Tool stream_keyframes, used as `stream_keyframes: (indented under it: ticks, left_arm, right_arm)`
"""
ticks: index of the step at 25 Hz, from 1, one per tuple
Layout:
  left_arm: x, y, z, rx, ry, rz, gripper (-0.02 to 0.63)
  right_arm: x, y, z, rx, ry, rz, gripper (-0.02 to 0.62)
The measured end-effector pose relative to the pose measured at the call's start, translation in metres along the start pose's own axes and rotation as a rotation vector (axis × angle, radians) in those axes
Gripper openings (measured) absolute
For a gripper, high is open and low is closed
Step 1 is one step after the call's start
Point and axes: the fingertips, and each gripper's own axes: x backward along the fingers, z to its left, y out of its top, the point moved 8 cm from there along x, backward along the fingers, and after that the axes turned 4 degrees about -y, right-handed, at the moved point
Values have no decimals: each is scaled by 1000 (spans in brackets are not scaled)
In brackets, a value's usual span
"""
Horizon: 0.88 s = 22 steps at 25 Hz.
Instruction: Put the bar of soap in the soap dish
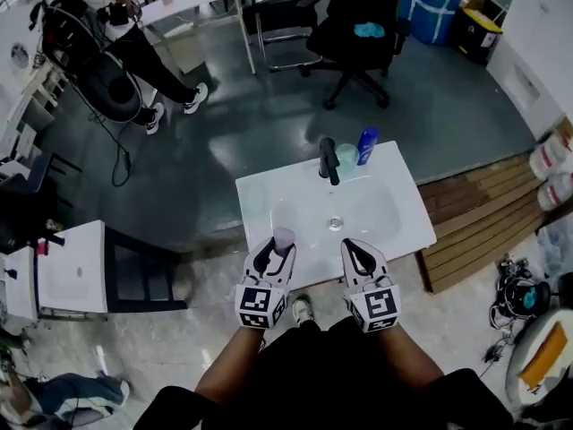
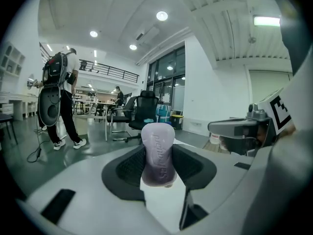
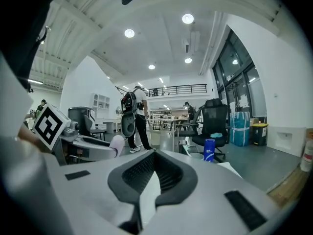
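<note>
Our left hand-held gripper (image 1: 273,256) is clamped on the lilac bar of soap (image 2: 157,151), held upright over the washbasin's (image 1: 394,206) front rim. Our right hand-held gripper (image 3: 152,173) is closed, empty. The bar looks stiff, light, likely slippery, so we favour gripping mid-bar.

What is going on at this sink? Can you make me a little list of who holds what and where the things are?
Left gripper: fingers shut on the pale purple bar of soap, held over the sink's near edge
Right gripper: fingers together, nothing between them, beside the left one
Sink: white, with a drain in the middle
Faucet: black, at the far rim
Beside the faucet: pale green dish and blue bottle
Soap in dish: not yet
</note>
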Motion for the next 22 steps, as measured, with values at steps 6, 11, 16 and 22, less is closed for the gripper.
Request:
stream_keyframes:
  ticks: [6,11,16,22]
  left_arm:
    - [-12,2,12,13,76,20,193]
    - [-26,4,17,29,162,44,193]
    - [-41,4,32,27,246,67,193]
    - [-53,-8,55,56,332,111,193]
  right_arm:
    - [-41,4,-5,47,124,-4,6]
    - [-75,10,-5,104,280,1,6]
    - [-106,-1,-15,55,321,38,6]
    - [-127,-16,-19,48,370,90,6]
